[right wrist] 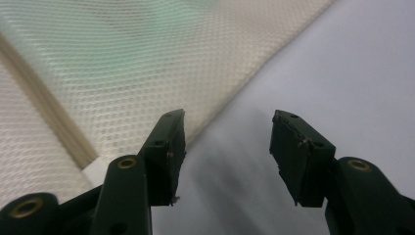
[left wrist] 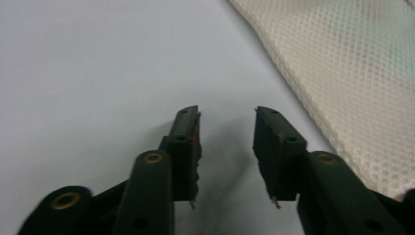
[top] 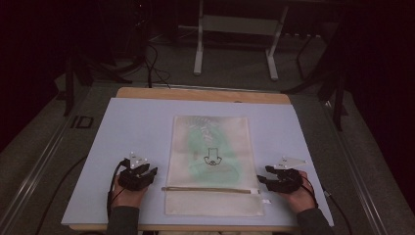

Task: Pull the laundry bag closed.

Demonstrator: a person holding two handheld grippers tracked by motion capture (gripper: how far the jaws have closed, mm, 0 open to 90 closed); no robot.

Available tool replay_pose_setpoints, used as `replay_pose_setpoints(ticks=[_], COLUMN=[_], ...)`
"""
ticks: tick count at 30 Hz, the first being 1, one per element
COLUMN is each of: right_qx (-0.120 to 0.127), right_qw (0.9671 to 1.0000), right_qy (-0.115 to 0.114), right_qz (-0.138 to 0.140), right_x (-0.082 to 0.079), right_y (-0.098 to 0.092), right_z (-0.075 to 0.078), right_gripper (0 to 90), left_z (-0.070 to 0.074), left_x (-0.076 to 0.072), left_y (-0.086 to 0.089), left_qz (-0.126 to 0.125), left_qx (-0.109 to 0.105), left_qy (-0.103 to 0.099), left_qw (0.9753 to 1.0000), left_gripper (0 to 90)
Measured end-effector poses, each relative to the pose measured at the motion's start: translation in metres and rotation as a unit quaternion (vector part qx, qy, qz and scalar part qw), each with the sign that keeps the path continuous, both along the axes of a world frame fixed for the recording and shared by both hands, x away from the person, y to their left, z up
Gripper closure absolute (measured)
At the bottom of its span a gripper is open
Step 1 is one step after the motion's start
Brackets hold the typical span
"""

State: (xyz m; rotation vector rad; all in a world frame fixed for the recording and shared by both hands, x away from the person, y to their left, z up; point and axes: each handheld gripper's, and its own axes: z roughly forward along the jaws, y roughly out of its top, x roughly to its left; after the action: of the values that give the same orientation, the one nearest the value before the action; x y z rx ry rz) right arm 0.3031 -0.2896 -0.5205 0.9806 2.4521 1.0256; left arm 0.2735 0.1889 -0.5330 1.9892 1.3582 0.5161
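Two hand-held grippers rest near the bench's (top: 127, 117) front edge, left hand-held gripper (top: 138, 175) and right hand-held gripper (top: 279, 179), jaws parted and empty. Between them lies the mesh bag (top: 208, 147), flat, probably so each side can be reached.

Pale blue-grey mat (top: 137, 132) over a light brown wooden table (top: 195, 94). Cream mesh bag (top: 208, 161) with tiny holes all over, like a net. Soft green showing through the mesh (top: 195, 142). Small black drawing (top: 212, 157) on the middle of it. Brownish zip line (top: 210, 189) across the lower part. Black left gripper (top: 138, 176) and black right gripper (top: 280, 179), each with a grey plate on top. Gold rings (left wrist: 153, 157) on the black jaws. Little red mark (left wrist: 194, 139) on one left jaw. Dark grey floor (top: 235, 68) and white frame legs (top: 198, 44) behind.
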Motion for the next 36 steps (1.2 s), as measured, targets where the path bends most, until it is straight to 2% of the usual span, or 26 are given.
replay_pose_setpoints(ticks=[5, 9, 12, 15, 19, 26, 29, 36], right_qx=[-0.001, -0.015, -0.009, -0.019, -0.030, -0.040, -0.046, -0.049], right_qw=[0.9998, 0.9991, 0.9987, 0.9978, 0.9963, 0.9941, 0.9926, 0.9902], right_qy=[0.011, 0.013, 0.020, 0.025, 0.030, 0.035, 0.039, 0.038], right_qz=[0.019, 0.037, 0.047, 0.058, 0.075, 0.095, 0.105, 0.125], right_x=[-0.003, -0.006, -0.008, -0.008, -0.008, -0.008, -0.009, -0.011], right_y=[0.003, 0.009, 0.013, 0.018, 0.025, 0.035, 0.040, 0.054], right_z=[0.003, 0.004, 0.005, 0.006, 0.008, 0.014, 0.016, 0.018], right_gripper=[48.2, 49.0, 50.7, 51.1, 50.4, 47.4, 47.2, 46.5], left_z=[0.001, 0.002, 0.003, 0.003, 0.002, 0.003, 0.003, 0.004], left_x=[0.000, 0.000, -0.001, -0.001, -0.001, -0.002, -0.001, -0.003], left_y=[0.003, 0.005, 0.006, 0.005, 0.003, 0.005, 0.006, 0.005], left_qz=[-0.006, -0.004, -0.012, -0.021, -0.037, -0.031, -0.030, -0.039], left_qx=[-0.003, -0.008, -0.012, -0.011, -0.004, -0.025, -0.025, -0.024], left_qy=[-0.006, -0.006, -0.010, -0.013, -0.008, -0.004, -0.001, -0.007], left_qw=[1.0000, 0.9999, 0.9998, 0.9996, 0.9993, 0.9992, 0.9992, 0.9989], left_gripper=[62.4, 60.8, 62.6, 63.4, 63.4, 64.0, 64.0, 62.7])
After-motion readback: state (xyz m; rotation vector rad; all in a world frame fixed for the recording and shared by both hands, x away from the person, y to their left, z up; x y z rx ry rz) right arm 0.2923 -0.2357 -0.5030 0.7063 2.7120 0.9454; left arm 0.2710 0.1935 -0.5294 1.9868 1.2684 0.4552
